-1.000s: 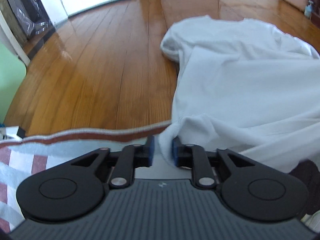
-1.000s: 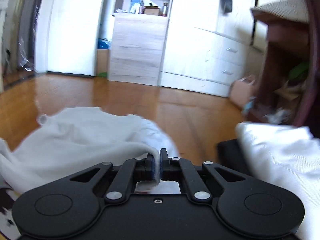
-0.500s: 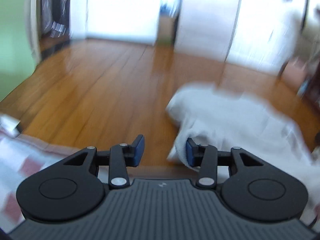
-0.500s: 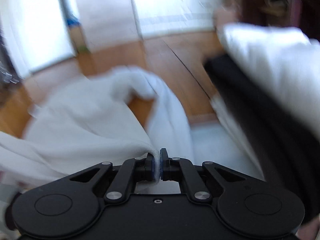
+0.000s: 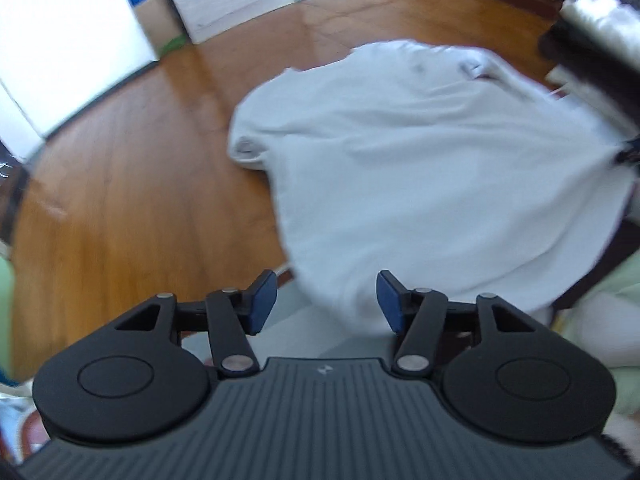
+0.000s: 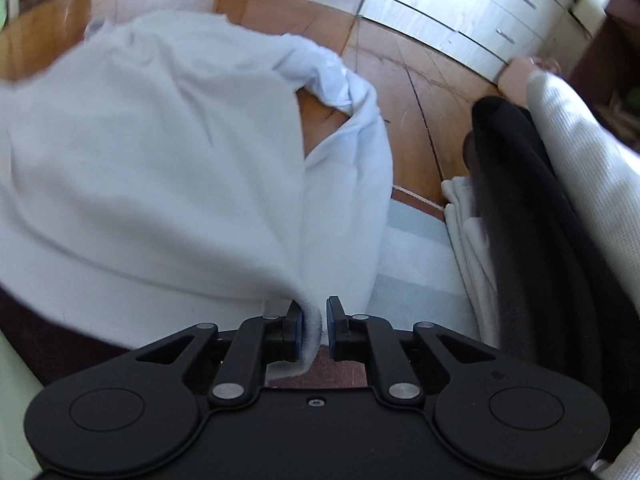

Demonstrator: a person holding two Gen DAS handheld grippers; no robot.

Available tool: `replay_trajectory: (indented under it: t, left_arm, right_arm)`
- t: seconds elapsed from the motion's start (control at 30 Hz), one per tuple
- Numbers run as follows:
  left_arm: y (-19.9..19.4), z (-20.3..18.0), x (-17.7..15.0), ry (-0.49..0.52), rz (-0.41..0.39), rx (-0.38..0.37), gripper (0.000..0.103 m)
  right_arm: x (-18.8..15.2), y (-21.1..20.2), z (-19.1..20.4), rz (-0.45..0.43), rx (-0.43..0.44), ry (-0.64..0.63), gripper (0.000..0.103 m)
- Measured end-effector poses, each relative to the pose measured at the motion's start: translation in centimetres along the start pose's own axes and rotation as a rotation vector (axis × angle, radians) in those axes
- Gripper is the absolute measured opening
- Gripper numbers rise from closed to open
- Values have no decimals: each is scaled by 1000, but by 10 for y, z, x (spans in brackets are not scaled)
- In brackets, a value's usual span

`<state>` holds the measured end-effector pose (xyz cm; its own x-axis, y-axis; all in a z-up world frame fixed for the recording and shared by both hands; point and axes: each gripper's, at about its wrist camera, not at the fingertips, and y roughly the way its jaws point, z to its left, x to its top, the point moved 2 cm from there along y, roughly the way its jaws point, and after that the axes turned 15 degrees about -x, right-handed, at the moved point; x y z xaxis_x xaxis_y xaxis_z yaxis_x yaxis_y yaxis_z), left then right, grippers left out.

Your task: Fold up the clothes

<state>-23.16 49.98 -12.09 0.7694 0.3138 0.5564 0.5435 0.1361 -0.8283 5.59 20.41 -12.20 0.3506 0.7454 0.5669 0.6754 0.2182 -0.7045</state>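
Glossy wooden floor (image 5: 132, 184), pale drawers (image 6: 472, 20)

Motion blur smears the white garment (image 5: 420, 184), and its right end runs past the frame edge.

Garment (image 6: 160, 168) left of folded stack (image 6: 540, 200)

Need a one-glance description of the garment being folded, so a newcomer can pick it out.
Start from the wooden floor: the white garment spreads across it, its near edge between the right hand-held gripper fingers. Beside it, to the right, lies a pile with a black garment and a cream ribbed one. It alone is spread wide, plain white and smooth.
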Motion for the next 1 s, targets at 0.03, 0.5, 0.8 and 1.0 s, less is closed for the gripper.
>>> replay_trajectory:
  t: [0.03, 0.5, 0.8, 1.0]
  left_arm:
    - [-4, -2, 0, -8, -2, -18, 55]
    - [104, -14, -13, 198, 228, -254, 64]
    - [156, -68, -17, 383, 388, -324, 64]
    - [161, -59, -17, 298, 373, -329, 10]
  right_arm:
    - [-1, 0, -6, 9, 11, 29, 21]
    - [-34, -8, -18, 61, 97, 142, 26]
    - [-37, 1, -38, 126, 161, 319, 34]
    - [-37, 4, -47, 152, 216, 418, 34]
